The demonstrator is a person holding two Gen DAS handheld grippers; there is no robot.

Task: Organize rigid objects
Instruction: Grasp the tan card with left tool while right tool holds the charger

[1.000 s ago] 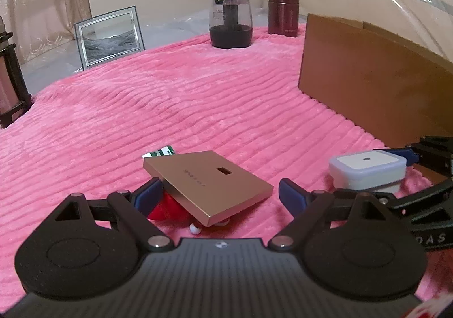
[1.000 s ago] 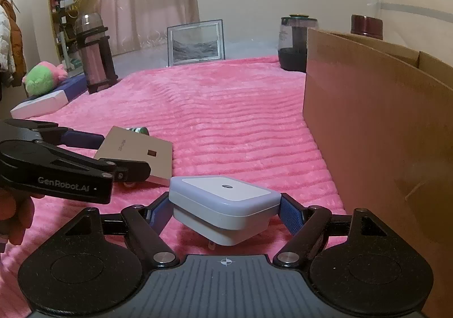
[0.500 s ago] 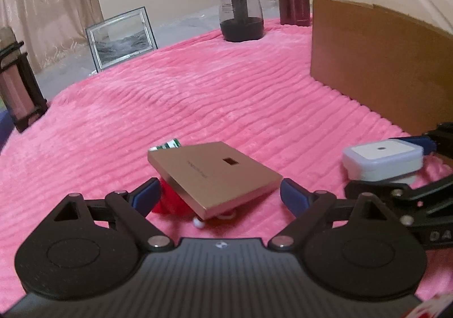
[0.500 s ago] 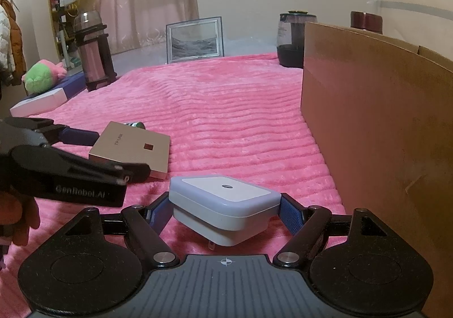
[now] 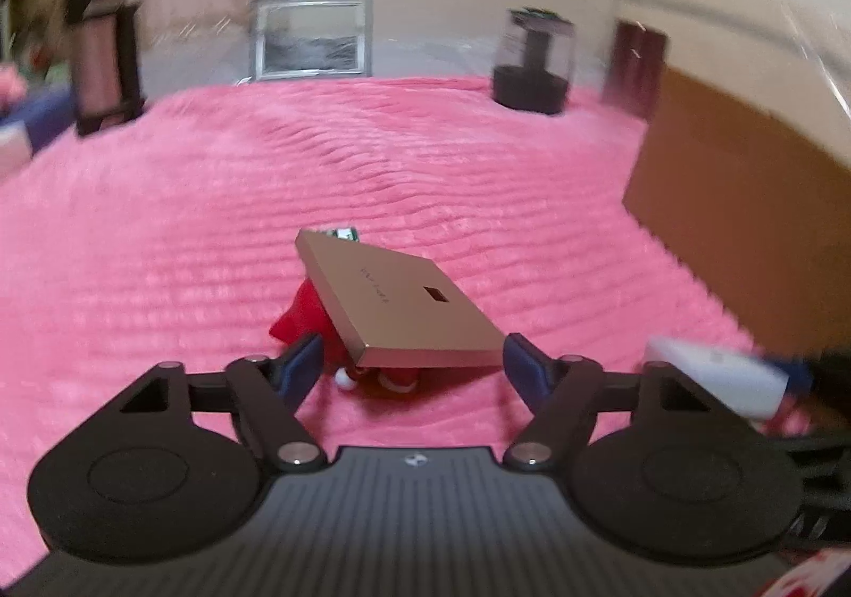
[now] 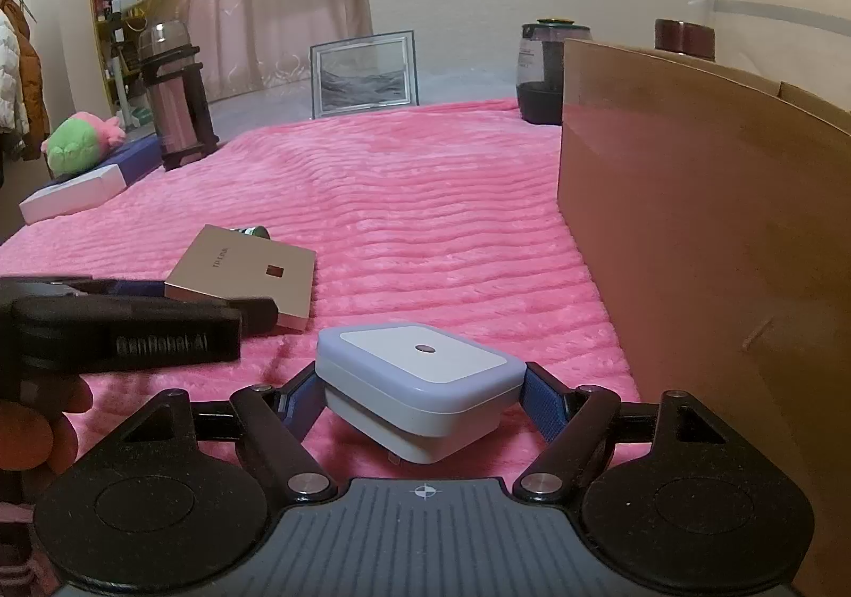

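Two rigid objects are being gathered. A flat gold square box [image 5: 404,301] lies tilted on a red item [image 5: 300,320] mid-bed, between the left gripper [image 5: 412,363] fingers, which have just been closing but look not yet clamped. The right gripper [image 6: 420,397] grasps a white square plug-in night light [image 6: 420,384] beside the tall brown cardboard box [image 6: 691,224]. Next: finish closing, then lift.

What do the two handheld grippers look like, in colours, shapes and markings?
The left gripper and right gripper look identical: black linkage arms with silver pivot pins, round black discs, a grey ribbed body, blue finger pads. The left one's side reads "GenRobot.AI".
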